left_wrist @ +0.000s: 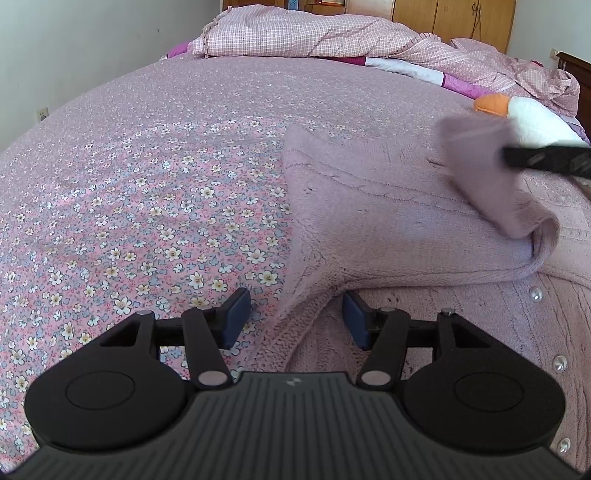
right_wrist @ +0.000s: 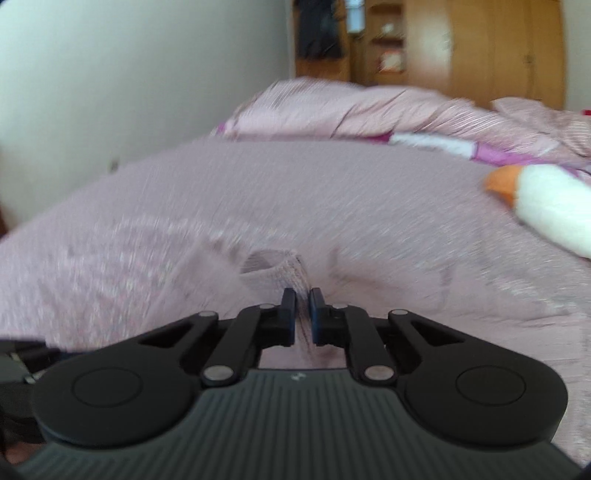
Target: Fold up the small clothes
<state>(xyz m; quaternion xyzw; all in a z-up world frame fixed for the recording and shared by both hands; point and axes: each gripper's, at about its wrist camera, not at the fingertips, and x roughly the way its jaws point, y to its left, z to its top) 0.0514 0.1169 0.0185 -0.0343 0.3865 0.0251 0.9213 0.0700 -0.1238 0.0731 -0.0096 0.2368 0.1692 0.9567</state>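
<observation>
On floral bedsheet (left_wrist: 147,206): pink cardigan (left_wrist: 388,229), wardrobe (left_wrist: 454,14) bkgd.

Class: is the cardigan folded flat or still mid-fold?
Mid-fold. The right gripper, shut on a sleeve, holds it lifted over the cardigan; the left gripper is open.

Right wrist view is pretty much all motion blur, so the flower print on the bedsheet (right_wrist: 332,192) smears into streaks and the shelves inside the wooden wardrobe (right_wrist: 461,48) hold stuff nobody could identify. The white and orange plush toy (right_wrist: 546,206) gets chopped off by the right edge in both views, so its body shape is anyone's guess. In the left wrist view the lifted sleeve (left_wrist: 476,173) is a blurry smudge, and the right gripper (left_wrist: 511,158) only pokes in from the frame's edge as a dark bar. The cardigan (left_wrist: 388,221) runs off the right and bottom edges, partly under the left gripper (left_wrist: 295,317) housing.
</observation>
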